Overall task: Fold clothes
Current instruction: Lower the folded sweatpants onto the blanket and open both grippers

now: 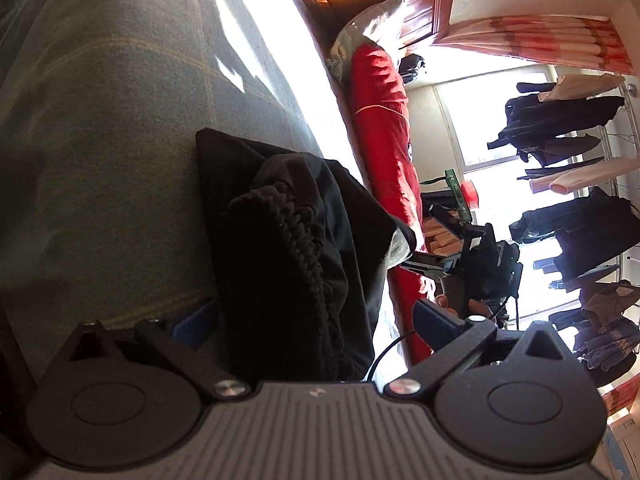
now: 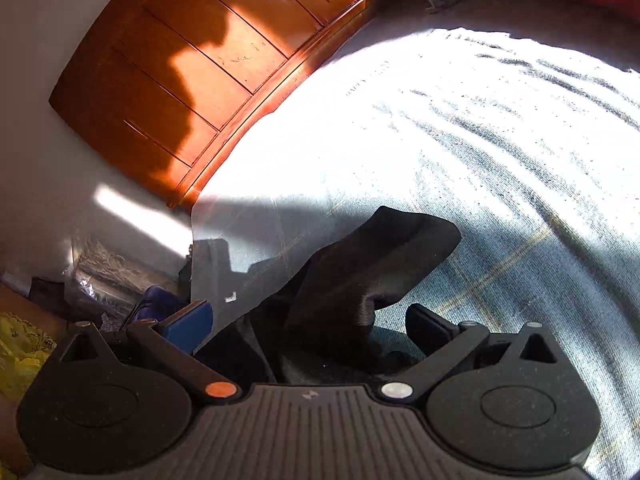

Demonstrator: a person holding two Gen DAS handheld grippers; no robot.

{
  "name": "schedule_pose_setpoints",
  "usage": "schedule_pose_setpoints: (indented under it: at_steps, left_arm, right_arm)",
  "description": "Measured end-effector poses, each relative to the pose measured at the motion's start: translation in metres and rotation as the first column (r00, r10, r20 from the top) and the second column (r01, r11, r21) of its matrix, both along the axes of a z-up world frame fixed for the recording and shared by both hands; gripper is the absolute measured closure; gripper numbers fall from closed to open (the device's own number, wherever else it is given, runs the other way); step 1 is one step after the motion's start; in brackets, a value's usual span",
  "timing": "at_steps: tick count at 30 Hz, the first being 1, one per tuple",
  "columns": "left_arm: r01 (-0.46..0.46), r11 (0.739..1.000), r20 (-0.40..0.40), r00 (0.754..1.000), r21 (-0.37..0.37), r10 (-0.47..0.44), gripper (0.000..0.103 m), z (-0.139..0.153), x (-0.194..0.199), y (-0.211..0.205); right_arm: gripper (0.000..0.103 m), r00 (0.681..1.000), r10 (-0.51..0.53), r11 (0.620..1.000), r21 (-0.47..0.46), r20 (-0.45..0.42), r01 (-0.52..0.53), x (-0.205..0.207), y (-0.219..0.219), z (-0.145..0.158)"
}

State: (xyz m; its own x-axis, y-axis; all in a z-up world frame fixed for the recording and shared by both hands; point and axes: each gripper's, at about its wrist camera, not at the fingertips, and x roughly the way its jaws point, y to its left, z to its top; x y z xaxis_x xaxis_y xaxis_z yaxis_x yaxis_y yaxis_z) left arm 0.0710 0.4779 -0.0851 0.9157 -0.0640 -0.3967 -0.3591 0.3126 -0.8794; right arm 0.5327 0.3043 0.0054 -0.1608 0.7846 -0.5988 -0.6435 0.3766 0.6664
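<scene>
Left gripper point(image 1: 316, 326): fingers spread wide, black garment point(image 1: 296, 248) bunched between them on the grey-green bedspread point(image 1: 100, 140). Right gripper point(image 2: 316, 326): fingers likewise apart, the same dark cloth lying between them, one fold raised. Wooden headboard point(image 2: 192, 68) stands beyond.

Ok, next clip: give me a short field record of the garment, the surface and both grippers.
garment: black garment, bunched and partly lifted
surface: grey-green bedsheet, sunlit in the right wrist view
left gripper: jaws wide apart, cloth lying between them
right gripper: jaws wide apart, cloth between them
background: red quilt, wooden headboard, hanging clothes
</scene>
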Motion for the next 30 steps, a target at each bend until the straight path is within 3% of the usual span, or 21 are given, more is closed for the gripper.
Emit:
schedule_pose_setpoints:
  at_steps: [3,6,9,11,17,22,26,30]
  left_arm:
    - [-0.019,0.994,-0.024,0.999,0.107,0.022,0.001,0.027,-0.002,-0.016]
    - [0.027,0.978,-0.056,0.998,0.207,-0.016,0.001,0.055,0.017,-0.036]
    - [0.101,0.952,-0.067,0.994,0.29,-0.086,0.001,0.074,0.051,-0.057]
    - [0.146,0.938,-0.049,0.989,0.315,-0.137,0.001,0.081,0.076,-0.069]
    - [0.264,0.914,-0.017,0.962,0.309,-0.273,0.001,0.071,0.123,-0.092]
    - [0.288,0.908,-0.054,0.957,0.304,-0.285,0.001,0.063,0.118,-0.095]
    - [0.269,0.915,-0.061,0.963,0.302,-0.263,0.001,0.063,0.106,-0.09]
    - [0.252,0.922,-0.041,0.967,0.293,-0.252,0.001,0.062,0.104,-0.089]
  right_arm:
    - [0.0,0.999,-0.048,0.998,0.027,-0.021,0.049,0.008,-0.038,-0.014]
    - [0.0,0.996,-0.083,0.993,0.081,-0.013,0.084,0.012,-0.071,-0.027]
    - [0.0,0.991,-0.089,0.988,0.137,0.099,0.075,0.013,-0.089,-0.037]
    - [0.0,0.992,-0.076,0.983,0.174,0.101,0.057,0.017,-0.09,-0.046]
    - [0.0,1.0,0.0,0.957,0.291,0.023,-0.006,0.036,-0.066,-0.074]
    - [0.0,0.988,0.128,0.934,0.346,-0.086,-0.091,0.039,-0.061,-0.095]
    - [0.0,0.957,0.218,0.908,0.399,-0.194,-0.126,0.037,-0.082,-0.085]
    - [0.0,0.945,0.275,0.855,0.493,-0.176,-0.157,0.027,-0.112,-0.059]
